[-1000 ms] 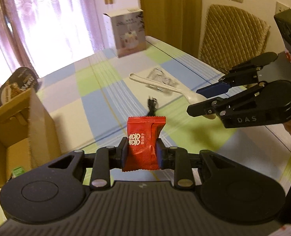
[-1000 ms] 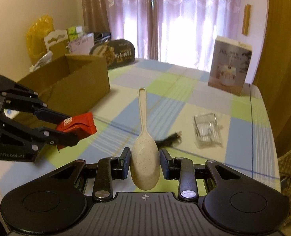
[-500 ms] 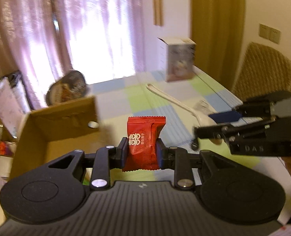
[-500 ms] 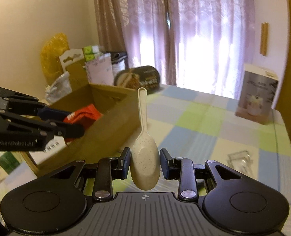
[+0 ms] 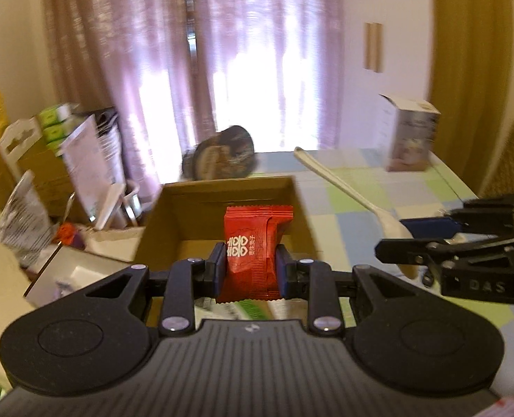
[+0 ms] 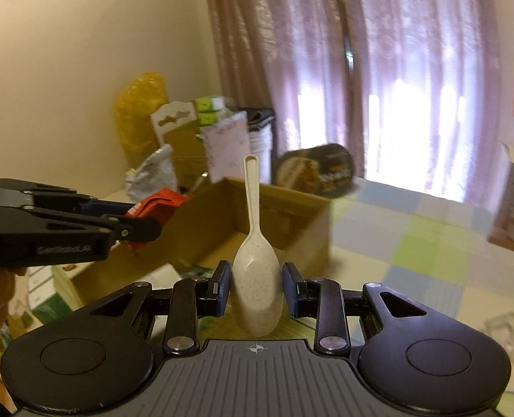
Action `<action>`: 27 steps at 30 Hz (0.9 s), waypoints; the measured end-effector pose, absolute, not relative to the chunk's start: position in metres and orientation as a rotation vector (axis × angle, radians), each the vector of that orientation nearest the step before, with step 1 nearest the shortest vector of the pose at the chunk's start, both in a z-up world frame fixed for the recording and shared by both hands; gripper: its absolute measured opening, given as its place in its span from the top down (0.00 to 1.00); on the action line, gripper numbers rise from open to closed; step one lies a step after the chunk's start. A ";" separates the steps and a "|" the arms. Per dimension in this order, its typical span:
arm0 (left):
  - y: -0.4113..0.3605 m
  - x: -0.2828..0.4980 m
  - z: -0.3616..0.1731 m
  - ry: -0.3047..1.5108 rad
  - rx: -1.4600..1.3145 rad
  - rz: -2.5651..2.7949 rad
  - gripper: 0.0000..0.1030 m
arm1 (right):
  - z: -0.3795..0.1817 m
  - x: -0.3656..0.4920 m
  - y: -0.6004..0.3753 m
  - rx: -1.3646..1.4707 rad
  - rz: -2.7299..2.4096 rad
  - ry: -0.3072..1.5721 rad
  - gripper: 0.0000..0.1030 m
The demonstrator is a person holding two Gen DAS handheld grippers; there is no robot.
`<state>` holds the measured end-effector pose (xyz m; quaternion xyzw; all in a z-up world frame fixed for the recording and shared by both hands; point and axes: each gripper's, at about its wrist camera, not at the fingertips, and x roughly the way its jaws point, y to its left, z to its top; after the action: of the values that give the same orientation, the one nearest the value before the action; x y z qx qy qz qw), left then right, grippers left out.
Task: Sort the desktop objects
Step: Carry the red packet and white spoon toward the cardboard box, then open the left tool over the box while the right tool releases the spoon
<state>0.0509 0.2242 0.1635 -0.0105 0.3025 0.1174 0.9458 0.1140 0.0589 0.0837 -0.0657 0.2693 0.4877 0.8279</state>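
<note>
The left gripper (image 5: 251,270) was clamped on a red snack packet (image 5: 257,253), held upright between its blue pads above the open cardboard box (image 5: 293,208). In the right wrist view that packet (image 6: 154,205) hung over the near left corner of the box (image 6: 291,208). The right gripper (image 6: 255,290) pinched a cream speckled rice spoon (image 6: 255,267) by its bowl, handle pointing up and away; from the left wrist view the spoon (image 5: 347,187) slanted over the checked tablecloth (image 5: 389,191) just right of the box. Some printed green-and-white packages lay inside the box, partly hidden behind the gripper bodies. Beyond the far wall of the box stood a dark round tin (image 5: 222,160) on its edge, and further right a white carton (image 5: 411,135) sat on the table. Left of the box, off the table, clutter was piled: a yellow bag (image 6: 140,111), papers and small green boxes (image 6: 210,109), blurred. Pale purple curtains (image 6: 396,69) filled the background.
</note>
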 end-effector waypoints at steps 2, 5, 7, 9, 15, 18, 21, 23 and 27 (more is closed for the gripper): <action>0.237 0.046 0.161 0.621 -0.045 0.266 0.77 | 0.084 0.111 0.071 -0.142 1.052 0.570 0.72; 0.252 0.040 0.151 0.646 -0.063 0.291 0.77 | 0.080 0.110 0.090 -0.155 1.074 0.574 0.72; 0.259 0.038 0.144 0.667 -0.076 0.296 0.77 | 0.075 0.110 0.101 -0.167 1.088 0.585 0.72; 0.264 0.036 0.139 0.683 -0.082 0.300 0.77 | 0.067 0.112 0.113 -0.175 1.097 0.603 0.72; 0.268 0.038 0.130 0.704 -0.095 0.299 0.77 | 0.052 0.112 0.135 -0.193 1.107 0.646 0.72; 0.269 0.039 0.126 0.714 -0.092 0.295 0.77 | 0.051 0.112 0.138 -0.193 1.108 0.649 0.72; 0.270 0.040 0.125 0.716 -0.097 0.296 0.77 | 0.048 0.112 0.138 -0.191 1.106 0.654 0.72; 0.270 0.040 0.125 0.714 -0.101 0.296 0.77 | 0.047 0.112 0.138 -0.192 1.107 0.658 0.72; 0.270 0.040 0.125 0.714 -0.106 0.295 0.77 | 0.046 0.110 0.137 -0.196 1.110 0.660 0.72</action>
<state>0.0402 0.2699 0.1245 -0.0516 0.3481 0.1436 0.9250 0.1102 0.1371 0.0460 -0.0910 0.3072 0.5165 0.7941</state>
